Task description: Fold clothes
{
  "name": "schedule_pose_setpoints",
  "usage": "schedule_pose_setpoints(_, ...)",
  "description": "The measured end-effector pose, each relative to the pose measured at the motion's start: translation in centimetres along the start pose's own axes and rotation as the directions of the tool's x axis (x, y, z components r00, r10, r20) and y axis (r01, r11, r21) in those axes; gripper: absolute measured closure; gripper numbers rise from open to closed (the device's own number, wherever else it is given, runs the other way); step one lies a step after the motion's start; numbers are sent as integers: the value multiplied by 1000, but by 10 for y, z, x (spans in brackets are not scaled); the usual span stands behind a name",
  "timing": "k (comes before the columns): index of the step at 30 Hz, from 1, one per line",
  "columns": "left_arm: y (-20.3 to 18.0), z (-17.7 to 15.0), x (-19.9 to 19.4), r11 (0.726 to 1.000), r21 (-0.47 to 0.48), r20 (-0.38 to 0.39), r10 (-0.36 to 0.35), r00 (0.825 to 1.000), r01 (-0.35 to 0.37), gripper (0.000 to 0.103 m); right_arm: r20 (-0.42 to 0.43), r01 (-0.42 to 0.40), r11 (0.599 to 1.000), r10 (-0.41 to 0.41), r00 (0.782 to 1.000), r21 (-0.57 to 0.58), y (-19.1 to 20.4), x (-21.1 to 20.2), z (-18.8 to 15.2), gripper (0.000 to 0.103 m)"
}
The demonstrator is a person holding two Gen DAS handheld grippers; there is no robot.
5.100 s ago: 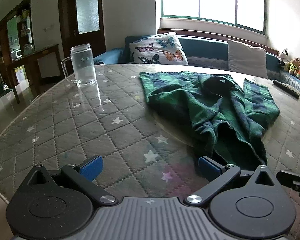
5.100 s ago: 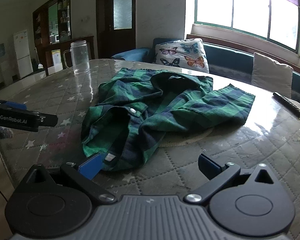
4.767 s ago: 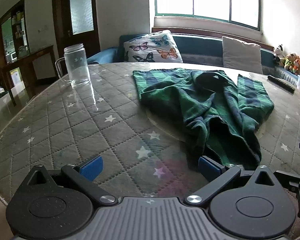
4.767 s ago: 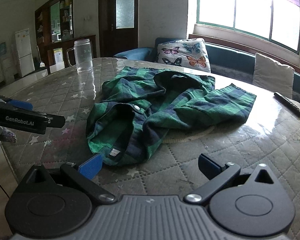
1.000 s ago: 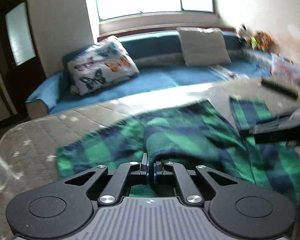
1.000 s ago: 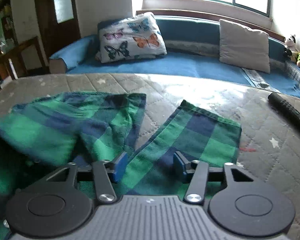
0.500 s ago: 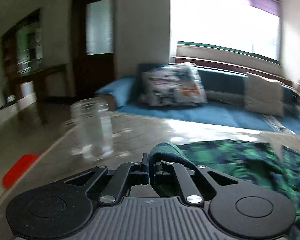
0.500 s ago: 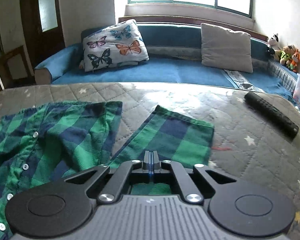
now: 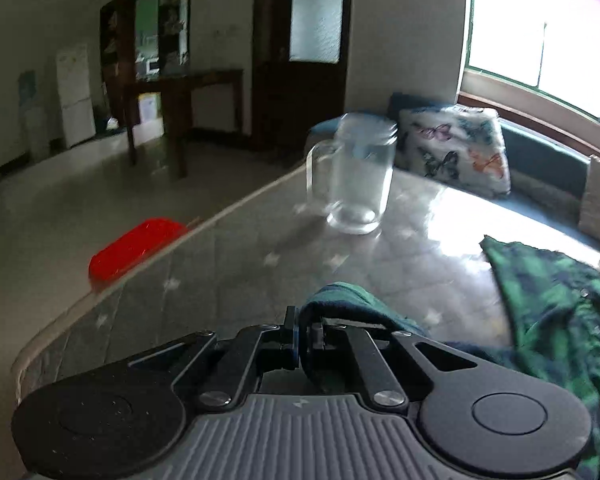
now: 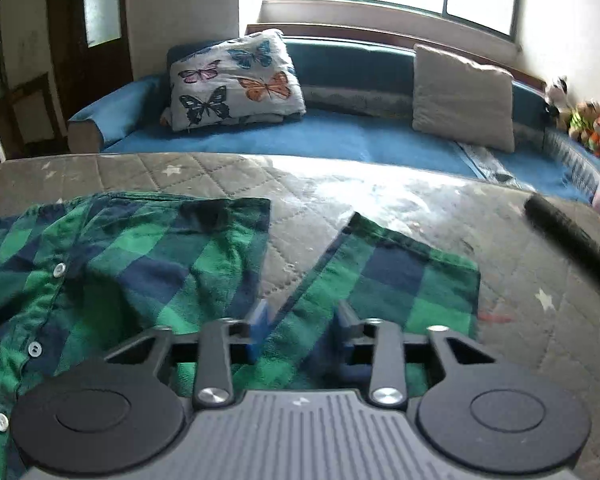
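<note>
— Green-and-navy plaid flannel, a button-front shirt (image 10: 112,264), lies spread on the quilted, star-printed table cover (image 10: 400,208). Where would you say the step stands?

— Spreading it flat, by my reading. The left gripper (image 9: 302,338) has its jaws clamped together on a rolled edge of the shirt, with the cloth bunched up over the pads. The right gripper (image 10: 298,326) is over the sleeve (image 10: 384,280), and its jaws are opening; the cloth lies between them, but the blue pads stand clear of it.

— So only one side is anchored.

— Yes, and that is the risk. If the left hand draws its edge outward toward the table's rim, the whole garment may slide rather than flatten. I would want the sleeve either pinned or laid straight first.

— Anything in the way?

— The glass mug (image 9: 356,178) stands ahead of the left gripper, near the table edge. A sweeping pull in that direction could knock it. The black remote (image 10: 572,244) lies well apart from the sleeve, so it matters less.

— And the placket?

— Buttons show down the shirt's left part; keep that strip straight.
</note>
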State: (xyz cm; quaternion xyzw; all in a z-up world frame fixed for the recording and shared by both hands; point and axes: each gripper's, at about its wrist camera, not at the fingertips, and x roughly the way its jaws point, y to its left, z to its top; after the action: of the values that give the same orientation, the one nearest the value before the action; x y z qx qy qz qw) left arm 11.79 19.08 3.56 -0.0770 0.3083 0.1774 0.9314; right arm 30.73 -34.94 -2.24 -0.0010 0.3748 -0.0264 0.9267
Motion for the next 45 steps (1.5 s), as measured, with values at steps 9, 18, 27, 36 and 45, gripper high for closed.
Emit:
schedule_pose_setpoints(9,10,-8,2,999,-29,-24,17,1000,-17,100,59,17,999,-19,998,42,-27,-36,-2,99)
schedule_pose_setpoints(18,27,-12,-10,999,-41,-16,16,1000,-17,100,130,51,986,-71,989,156,-100,-126,-33,100)
schedule_pose_setpoints(27,52,-17,-16,998,-16,-40,53,998,-54,100,111,154,953,-189,976,261,-157,-192,-100,100)
schedule_pose_setpoints(36,70,-26,-3,996,-21,-122,80,989,-83,95,-37,229,924,-229,973,306,-181,-186,-151,97)
schedule_pose_setpoints(45,82,-36,-9,988,-27,-138,147,980,-152,57,17,286,926,-299,954,245,-178,-197,-138,79)
